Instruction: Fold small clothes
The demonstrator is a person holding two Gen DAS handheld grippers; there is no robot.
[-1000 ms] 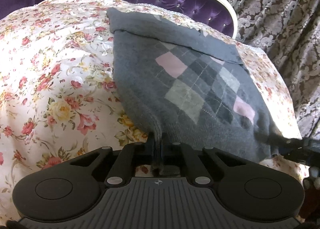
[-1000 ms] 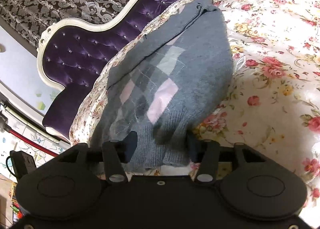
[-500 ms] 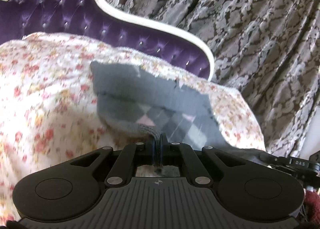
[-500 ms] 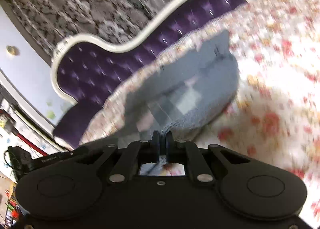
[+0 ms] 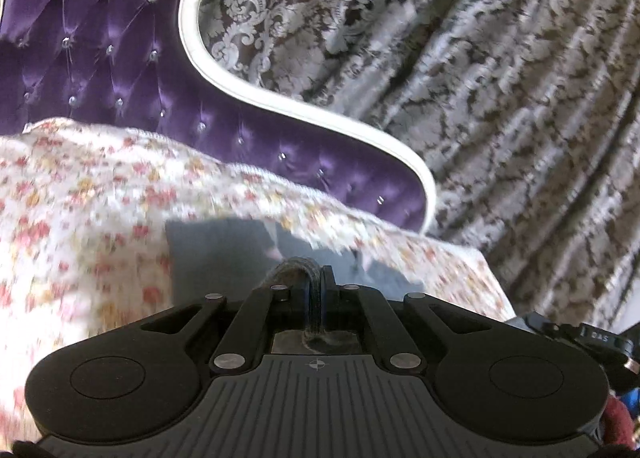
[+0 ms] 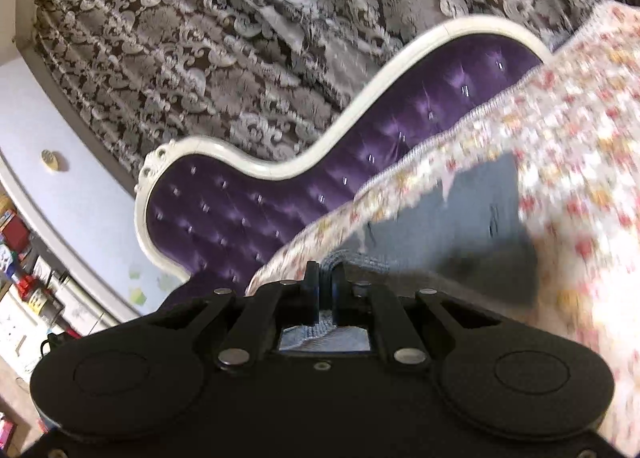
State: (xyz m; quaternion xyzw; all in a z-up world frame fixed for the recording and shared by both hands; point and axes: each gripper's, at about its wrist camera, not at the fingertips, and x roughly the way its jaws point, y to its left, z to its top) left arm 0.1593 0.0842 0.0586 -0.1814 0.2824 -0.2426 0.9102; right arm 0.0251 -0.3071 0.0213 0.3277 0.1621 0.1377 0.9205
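A small grey knitted sweater (image 5: 224, 254) with an argyle front lies on the flowered bedspread (image 5: 80, 217). In the left wrist view my left gripper (image 5: 316, 278) is shut on its ribbed edge, and a fold of knit loops up over the jaws. In the right wrist view my right gripper (image 6: 325, 274) is shut on another edge of the same sweater (image 6: 472, 217), with knit bunched between the pads. Both grippers hold the near part lifted off the bed; the far part rests flat. The picture is blurred by motion.
A purple tufted headboard (image 5: 100, 49) with a white frame stands behind the bed, also in the right wrist view as the headboard (image 6: 248, 217). Patterned grey curtains (image 5: 480, 77) hang beyond it. Shelves with small items (image 6: 24, 278) sit at the far left.
The right gripper closed on the sweater's edge. Both grippers rose and carried the near edge up and toward the headboard, so much less of the sweater's front shows now.
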